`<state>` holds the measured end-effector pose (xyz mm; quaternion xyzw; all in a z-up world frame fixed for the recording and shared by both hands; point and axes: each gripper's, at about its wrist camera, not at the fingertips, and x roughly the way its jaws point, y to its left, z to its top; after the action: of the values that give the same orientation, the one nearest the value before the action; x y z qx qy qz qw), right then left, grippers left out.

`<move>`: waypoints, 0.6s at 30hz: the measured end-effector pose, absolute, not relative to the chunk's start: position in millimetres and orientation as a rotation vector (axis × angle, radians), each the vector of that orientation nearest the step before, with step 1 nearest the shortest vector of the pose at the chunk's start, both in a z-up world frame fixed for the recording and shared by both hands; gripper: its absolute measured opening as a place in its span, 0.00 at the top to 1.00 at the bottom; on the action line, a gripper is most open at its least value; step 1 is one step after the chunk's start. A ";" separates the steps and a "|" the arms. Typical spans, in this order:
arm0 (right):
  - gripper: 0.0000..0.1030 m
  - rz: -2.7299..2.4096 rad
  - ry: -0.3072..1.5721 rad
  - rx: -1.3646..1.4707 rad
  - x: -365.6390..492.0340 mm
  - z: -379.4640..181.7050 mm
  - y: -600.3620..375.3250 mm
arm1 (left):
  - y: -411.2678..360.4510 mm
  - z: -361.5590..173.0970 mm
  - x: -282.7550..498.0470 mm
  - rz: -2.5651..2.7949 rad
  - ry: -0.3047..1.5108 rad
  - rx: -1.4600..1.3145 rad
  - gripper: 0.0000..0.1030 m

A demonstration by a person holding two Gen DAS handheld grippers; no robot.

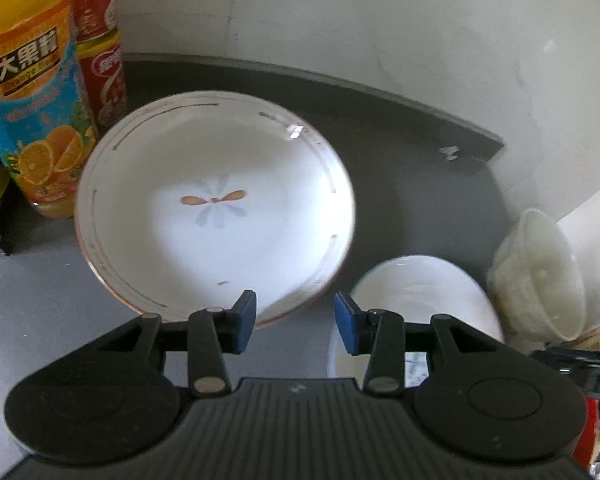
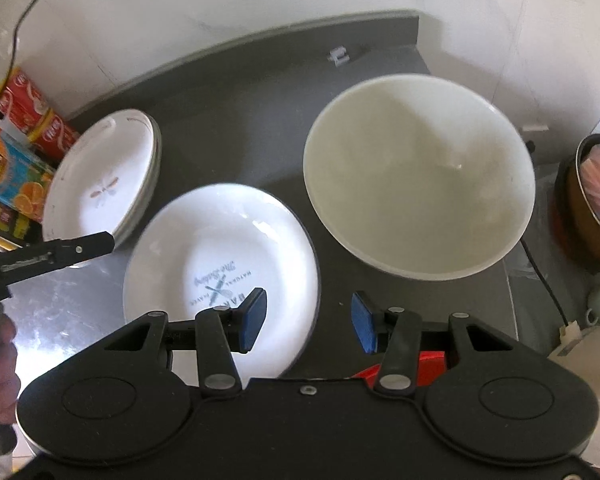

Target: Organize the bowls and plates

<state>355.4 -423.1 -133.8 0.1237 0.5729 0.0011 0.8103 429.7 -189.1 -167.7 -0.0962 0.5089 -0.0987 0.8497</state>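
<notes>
A flower-marked plate stack sits near the counter's back edge, beside one printed plate and one cream bowl. Left gripper and right gripper both have jaws apart, empty.

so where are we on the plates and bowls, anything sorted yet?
Partly. Done: the flower plates sit stacked by the juice carton. In hand: nothing; the left gripper and right gripper are both open and empty. Left: the printed plate lies alone, and the large bowl stands apart on the counter.
</notes>
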 end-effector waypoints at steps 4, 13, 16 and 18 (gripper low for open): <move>0.57 -0.009 1.254 0.264 358.3 -143.3 -422.2 | -201.5 -164.3 424.3 -0.256 1.083 -0.227 0.59; 0.67 -0.028 1.311 0.288 371.4 -161.3 -419.3 | -216.0 -186.4 424.1 -0.277 1.166 -0.224 0.66; 0.70 -0.030 1.332 0.286 378.7 -167.5 -419.0 | -216.9 -193.6 425.9 -0.271 1.196 -0.251 0.70; 0.74 -0.034 1.348 0.289 383.2 -172.4 -420.5 | -216.0 -198.0 427.4 -0.267 1.214 -0.273 0.75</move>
<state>383.2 -420.5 -172.4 0.1333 0.6220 -0.0155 0.7714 427.4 -216.0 -198.0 -0.1275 0.5667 -0.1248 0.8044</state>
